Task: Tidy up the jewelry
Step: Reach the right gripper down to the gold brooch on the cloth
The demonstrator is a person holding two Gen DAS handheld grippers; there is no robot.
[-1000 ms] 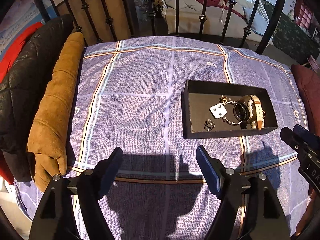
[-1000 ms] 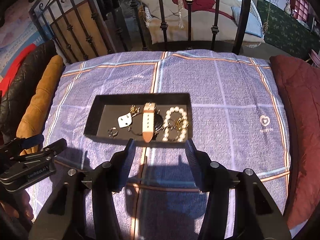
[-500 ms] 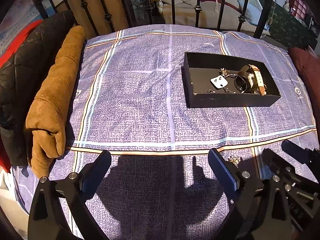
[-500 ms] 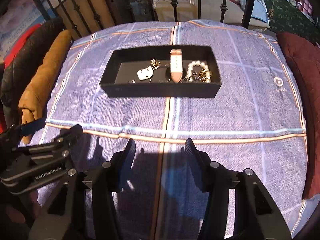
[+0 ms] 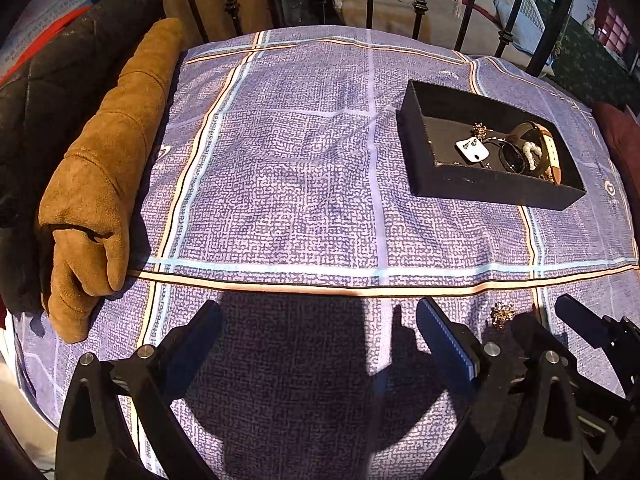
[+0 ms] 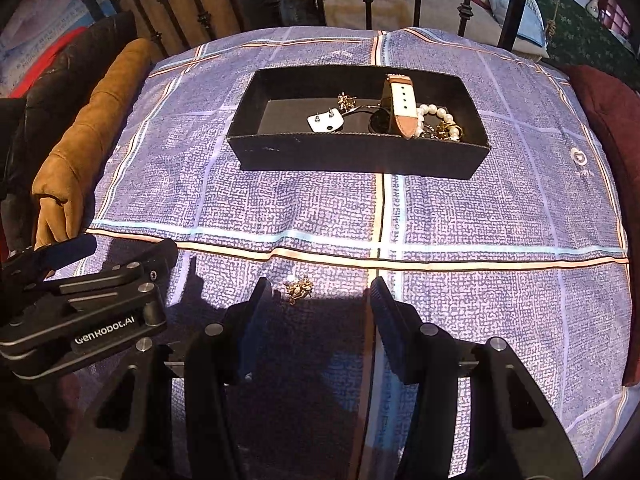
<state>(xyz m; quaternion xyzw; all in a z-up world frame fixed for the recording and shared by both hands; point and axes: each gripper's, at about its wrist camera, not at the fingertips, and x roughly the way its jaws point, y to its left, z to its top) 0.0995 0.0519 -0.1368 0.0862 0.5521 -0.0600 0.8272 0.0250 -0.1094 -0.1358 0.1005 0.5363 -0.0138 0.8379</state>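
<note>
A black tray (image 6: 360, 156) (image 5: 480, 184) sits on the purple checked cloth and holds a white-strapped watch (image 6: 402, 102), a pearl bracelet (image 6: 434, 114), a white earring card (image 6: 325, 122) and small gold pieces. One loose gold earring (image 6: 298, 287) (image 5: 502, 314) lies on the cloth near the front edge. My right gripper (image 6: 320, 300) hangs open just above it, the earring between its fingers but nearer the left one, untouched. My left gripper (image 5: 320, 332) stands wide open over bare cloth, to the left of the earring.
A brown suede garment (image 5: 108, 160) and a black quilted jacket (image 5: 48, 100) lie along the cloth's left side. A dark red cushion (image 6: 608, 128) borders the right. A black iron railing (image 5: 420, 4) runs behind the table.
Both grippers pulled back from the tray toward the front edge and sank lower. The loose gold earring came into view between the right gripper's fingers. The left jaws widened.
</note>
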